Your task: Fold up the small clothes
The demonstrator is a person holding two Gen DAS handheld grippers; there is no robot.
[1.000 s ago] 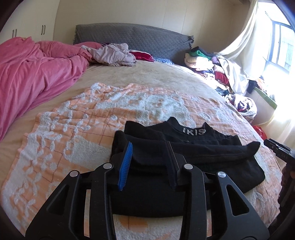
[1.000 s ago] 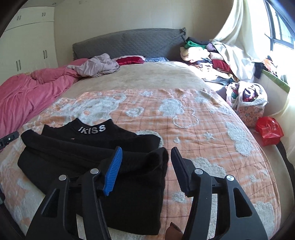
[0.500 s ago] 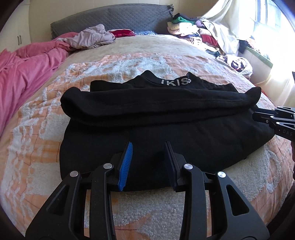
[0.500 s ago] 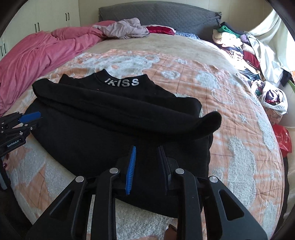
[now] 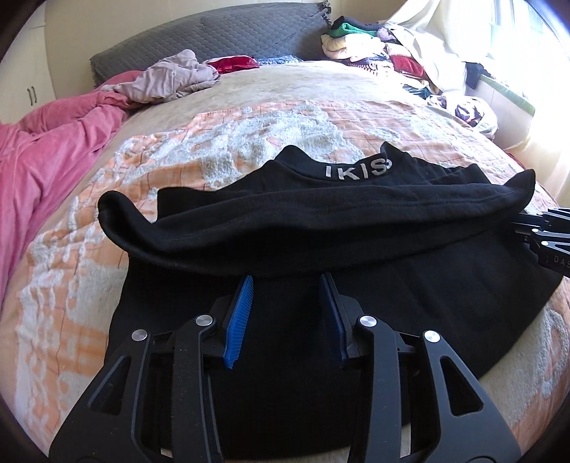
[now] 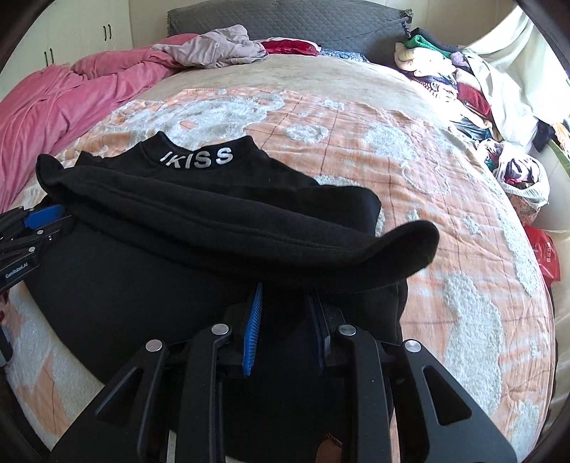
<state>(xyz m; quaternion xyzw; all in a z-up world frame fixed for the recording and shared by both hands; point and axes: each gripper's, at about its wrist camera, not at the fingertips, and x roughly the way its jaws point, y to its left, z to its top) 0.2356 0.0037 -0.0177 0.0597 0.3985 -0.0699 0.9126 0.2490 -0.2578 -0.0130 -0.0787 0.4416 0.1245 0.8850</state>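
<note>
A wide bed point(image 6: 356, 82) filled the room, its beige cover overlaid by an orange-and-white tufted blanket point(image 6: 356, 142) that reached the near edge. At the left side a white wardrobe point(image 6: 82, 32) stood against the wall, and a pink duvet point(image 6: 64, 103) was heaped along the bed's left edge. At the head, a crumpled mauve garment point(image 6: 217, 48) and a red cloth point(image 6: 288, 45) lay before the grey quilted headboard point(image 6: 285, 21). Along the right edge ran a pile of mixed clothes point(image 6: 445, 71) under a pale curtain point(image 6: 516, 64), then a bag of laundry point(image 6: 523, 178) and a red bag point(image 6: 543, 253) lower down beside the bed. The black sweater point(image 6: 149, 292) lay flat on the blanket near the bed's near edge, collar toward the headboard, its sleeves folded across the chest in a thick band that blocked part of the body. The left gripper point(image 5: 286, 306) hovered low over the sweater's hem area, jaws apart with black fabric showing between them; whether it pinched cloth could not be told. The right gripper point(image 6: 285, 313) sat at the sweater's right side just under the sleeve cuff, jaws narrowly parted, grip likewise unclear. The collar read "IKISS" in white letters; the left gripper's body, seen from the right wrist, read "GenRobot.AI".
</note>
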